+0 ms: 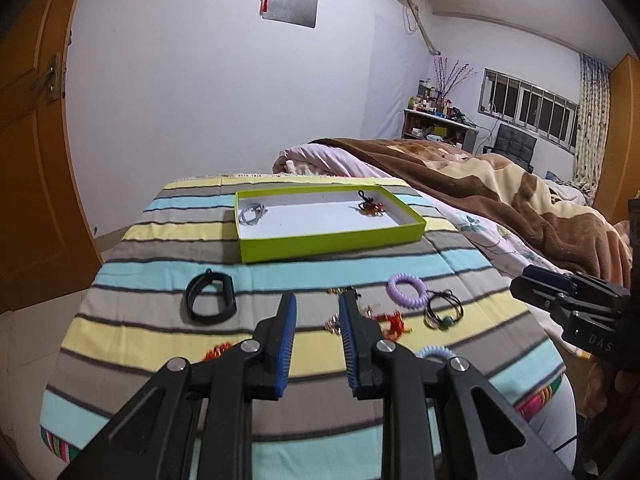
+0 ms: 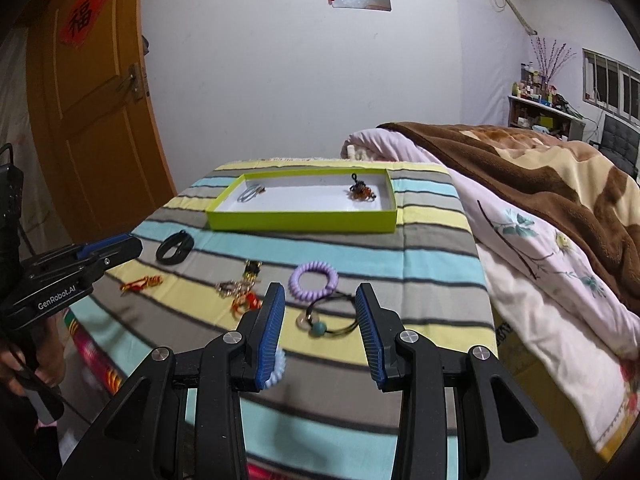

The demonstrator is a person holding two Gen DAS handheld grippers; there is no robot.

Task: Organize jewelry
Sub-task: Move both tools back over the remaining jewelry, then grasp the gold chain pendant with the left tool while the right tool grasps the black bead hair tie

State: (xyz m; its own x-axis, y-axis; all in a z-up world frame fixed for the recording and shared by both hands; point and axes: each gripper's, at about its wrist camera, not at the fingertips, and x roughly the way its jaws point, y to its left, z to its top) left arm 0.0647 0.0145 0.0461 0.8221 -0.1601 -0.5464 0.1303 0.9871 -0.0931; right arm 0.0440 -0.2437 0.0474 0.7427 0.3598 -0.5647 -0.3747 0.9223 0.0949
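Lime-green tray (image 2: 304,222) sits at the desk's far edge, already holding two pieces, so it collects. Loose jewelry, like the purple coil (image 2: 314,281), lies mid-desk. Right tongs (image 2: 320,300) spread, left tongs (image 1: 318,308) spread, seemingly both empty.

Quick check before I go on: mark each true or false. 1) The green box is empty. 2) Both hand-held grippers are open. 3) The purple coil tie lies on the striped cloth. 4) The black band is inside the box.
1) False: the green box already holds a silver piece and a dark beaded piece.
2) True: the left hand-held gripper and the right hand-held gripper both stand open, holding nothing.
3) True: the purple coil tie lies on the striped cloth.
4) False: the black band lies on the cloth, outside the box.
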